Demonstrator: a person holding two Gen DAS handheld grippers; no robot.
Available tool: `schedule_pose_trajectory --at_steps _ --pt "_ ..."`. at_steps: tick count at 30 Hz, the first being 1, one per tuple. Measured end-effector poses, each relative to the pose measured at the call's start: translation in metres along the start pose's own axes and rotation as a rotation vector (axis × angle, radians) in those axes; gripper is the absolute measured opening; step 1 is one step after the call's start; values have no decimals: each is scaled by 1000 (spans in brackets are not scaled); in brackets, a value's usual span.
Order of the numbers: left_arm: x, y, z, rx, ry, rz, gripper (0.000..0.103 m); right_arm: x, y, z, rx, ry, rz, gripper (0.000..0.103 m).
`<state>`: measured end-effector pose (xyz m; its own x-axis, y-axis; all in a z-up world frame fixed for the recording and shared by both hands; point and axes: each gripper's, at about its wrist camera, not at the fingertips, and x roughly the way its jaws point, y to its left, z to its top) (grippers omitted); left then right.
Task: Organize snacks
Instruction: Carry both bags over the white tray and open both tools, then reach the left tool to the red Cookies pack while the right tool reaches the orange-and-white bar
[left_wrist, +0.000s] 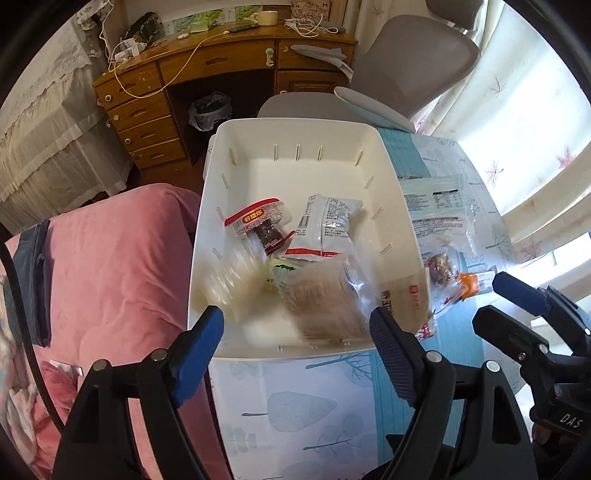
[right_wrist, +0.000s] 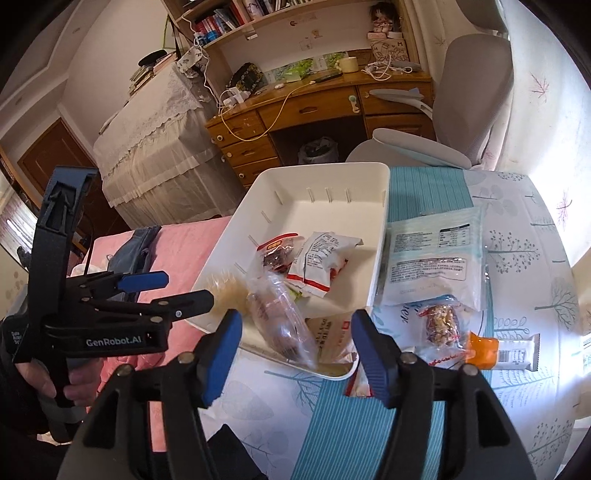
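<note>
A white bin (left_wrist: 295, 129) (right_wrist: 382, 221) stands on the table and holds several snack packets: a red-topped clear packet (left_wrist: 258, 225) (right_wrist: 275, 251), a white packet (left_wrist: 325, 221) (right_wrist: 321, 262), and blurred clear bags (left_wrist: 321, 295) (right_wrist: 280, 317) at the near end. My left gripper (left_wrist: 295, 336) (right_wrist: 177, 290) is open and empty at the bin's near rim. My right gripper (right_wrist: 295, 347) (left_wrist: 495, 299) is open and empty just before the bin's near right corner. More snacks lie right of the bin: a large pale-blue bag (right_wrist: 436, 254) (left_wrist: 436, 206), a nut packet (right_wrist: 443, 325) and an orange-ended bar (right_wrist: 502, 354).
The table (right_wrist: 517, 258) has a leaf-print cloth with a teal runner (right_wrist: 369, 424). A pink bed cover (left_wrist: 110, 277) lies left of the bin. A grey chair (left_wrist: 406, 66) and a wooden desk (left_wrist: 221, 66) stand behind. A brown-labelled packet (left_wrist: 406, 299) lies by the bin's near right corner.
</note>
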<state>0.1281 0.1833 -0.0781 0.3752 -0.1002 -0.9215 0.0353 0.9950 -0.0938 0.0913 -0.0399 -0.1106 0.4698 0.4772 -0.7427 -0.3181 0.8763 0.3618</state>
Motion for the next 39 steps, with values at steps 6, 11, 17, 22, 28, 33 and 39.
schedule_pose_trajectory --at_steps 6,11,17,22,28,33,39 --pt "-3 -7 2 -51 20 -38 80 -9 -16 -3 22 21 -45 66" --pt "-12 -17 1 -85 -4 -42 80 -20 -32 -7 33 39 -61 66" --pt "-22 -40 -9 -123 -28 -48 80 -37 -54 -15 21 55 -79 66" --pt "-25 -61 -21 -156 -29 -60 80 -52 -77 -21 5 63 -90 66" --pt "-21 -92 -39 -182 -23 -44 80 -63 -107 -26 -20 82 -105 66" --pt "-12 -110 -52 -220 3 -42 80 -65 -132 -28 -39 102 -120 66" --pt "6 -125 -62 -272 30 -23 80 -60 -157 -34 -68 139 -138 66"
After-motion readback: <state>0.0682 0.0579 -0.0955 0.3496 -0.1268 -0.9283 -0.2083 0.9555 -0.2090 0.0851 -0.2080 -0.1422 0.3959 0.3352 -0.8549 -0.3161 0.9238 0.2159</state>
